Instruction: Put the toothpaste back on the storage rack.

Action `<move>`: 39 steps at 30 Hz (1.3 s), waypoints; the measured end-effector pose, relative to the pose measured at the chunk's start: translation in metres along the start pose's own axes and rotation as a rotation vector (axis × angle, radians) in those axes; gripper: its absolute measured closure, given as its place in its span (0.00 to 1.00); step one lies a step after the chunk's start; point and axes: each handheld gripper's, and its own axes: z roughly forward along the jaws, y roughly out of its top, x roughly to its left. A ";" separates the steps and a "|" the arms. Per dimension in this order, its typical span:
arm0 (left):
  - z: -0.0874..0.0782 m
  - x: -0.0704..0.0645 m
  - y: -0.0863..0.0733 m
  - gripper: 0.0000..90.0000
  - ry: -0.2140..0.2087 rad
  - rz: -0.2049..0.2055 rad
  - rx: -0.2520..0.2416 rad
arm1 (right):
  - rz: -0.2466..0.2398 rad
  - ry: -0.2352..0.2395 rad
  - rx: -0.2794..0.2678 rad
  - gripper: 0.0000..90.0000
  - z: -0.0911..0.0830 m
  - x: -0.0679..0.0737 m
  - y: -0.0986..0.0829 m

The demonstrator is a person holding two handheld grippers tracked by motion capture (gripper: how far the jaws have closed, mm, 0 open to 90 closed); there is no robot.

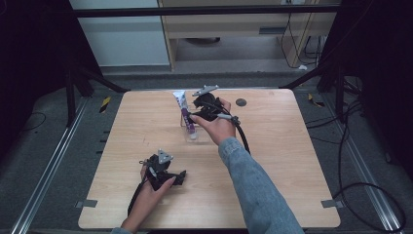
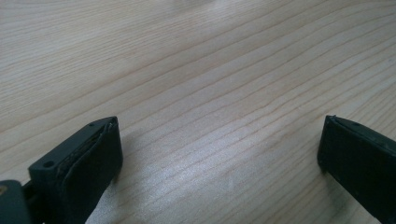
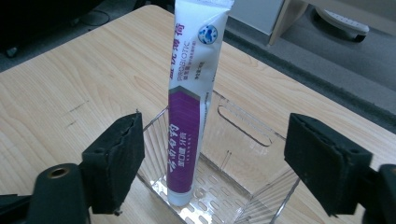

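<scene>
Right gripper view: right hand-held gripper [image 3: 212, 163] spread wide, jaws apart on either side of a toothpaste tube [image 3: 189, 121] and gripping nothing — neither pad touches the tube. Tube stands cap-down, leaning slightly, inside a clear plastic bin [image 3: 243, 186] with a perforated floor and a slot handle in its far wall. Tube is white on top, purple below; "PROBIOTIC" readable on the white part, a blue round logo near the crimped top, plus Chinese characters running down its length, too small to read reliably.

High view: right hand [image 1: 216, 127] holds that hand-held gripper [image 1: 197, 113] over the far middle of the wooden surface [image 1: 272, 161], right beside the tube [image 1: 185, 113] and bin [image 1: 191, 134]. Denim sleeve [image 1: 253, 185] on the right arm. Left hand [image 1: 153, 187] holds the left hand-held gripper [image 1: 181, 176] low near the front left of the surface, well apart from the bin. Small dark disc [image 1: 240, 102] sits on the surface near the far edge.

Left gripper view: left hand-held gripper [image 2: 219, 154] jaws spread wide — bare wood grain between them, nothing held.
</scene>
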 end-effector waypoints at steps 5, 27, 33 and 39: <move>-0.001 0.000 -0.001 0.00 0.000 0.000 -0.001 | -0.006 0.005 -0.004 0.16 -0.003 -0.004 -0.001; 0.000 -0.001 -0.001 0.00 -0.001 0.002 -0.002 | 0.006 -0.040 0.000 0.10 -0.039 -0.023 -0.030; 0.000 -0.001 -0.001 0.00 -0.001 0.000 -0.002 | 0.015 -0.057 0.005 0.10 -0.052 -0.033 -0.042; 0.000 -0.001 -0.001 0.00 -0.001 -0.002 -0.004 | 0.017 -0.072 0.009 0.09 -0.062 -0.039 -0.056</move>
